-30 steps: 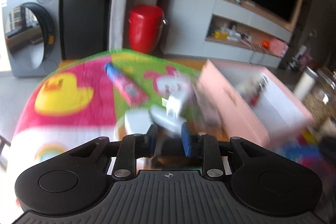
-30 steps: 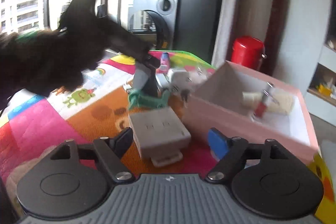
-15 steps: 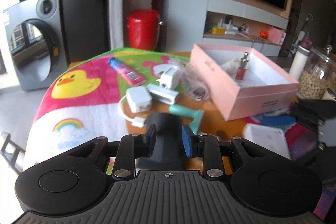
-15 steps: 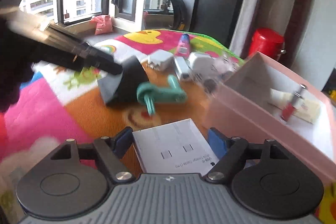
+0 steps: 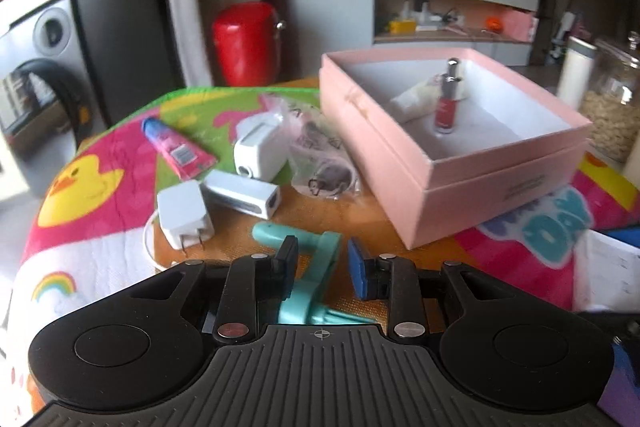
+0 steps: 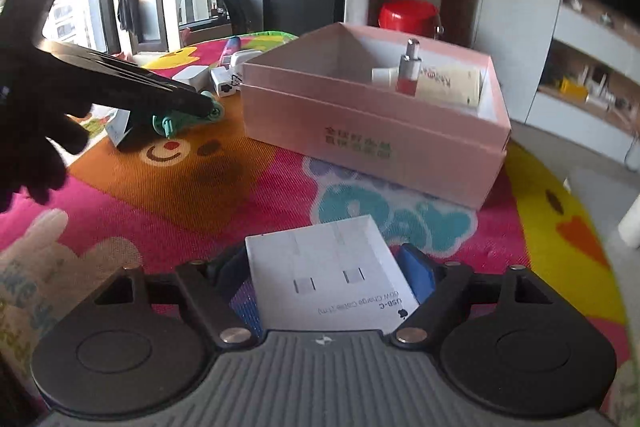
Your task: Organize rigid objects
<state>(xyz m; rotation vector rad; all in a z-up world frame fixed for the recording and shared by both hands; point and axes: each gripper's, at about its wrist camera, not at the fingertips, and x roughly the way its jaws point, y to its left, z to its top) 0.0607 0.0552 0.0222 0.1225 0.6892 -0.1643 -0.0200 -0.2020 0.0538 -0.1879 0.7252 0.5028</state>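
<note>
A pink box (image 5: 472, 163) stands open on the colourful mat, also in the right wrist view (image 6: 360, 131). It holds a red bottle (image 5: 445, 107) and a cream tube (image 6: 448, 83). My left gripper (image 5: 322, 265) is open over a teal tool (image 5: 312, 267) lying on the mat; the tool also shows in the right wrist view (image 6: 188, 117). My right gripper (image 6: 326, 273) is shut on a white USB-C cable box (image 6: 328, 287), just above the mat in front of the pink box.
Left of the pink box lie a white plug charger (image 5: 184, 215), a white adapter (image 5: 244, 193), another white charger (image 5: 260, 147), a pink tube (image 5: 176, 147) and a clear bag (image 5: 320, 163). A red canister (image 5: 246, 43) and a jar (image 5: 612, 99) stand behind.
My left gripper let go of the dark object it held and opened over the teal tool. My right gripper closed on the white cable box and moved nearer the pink box.
</note>
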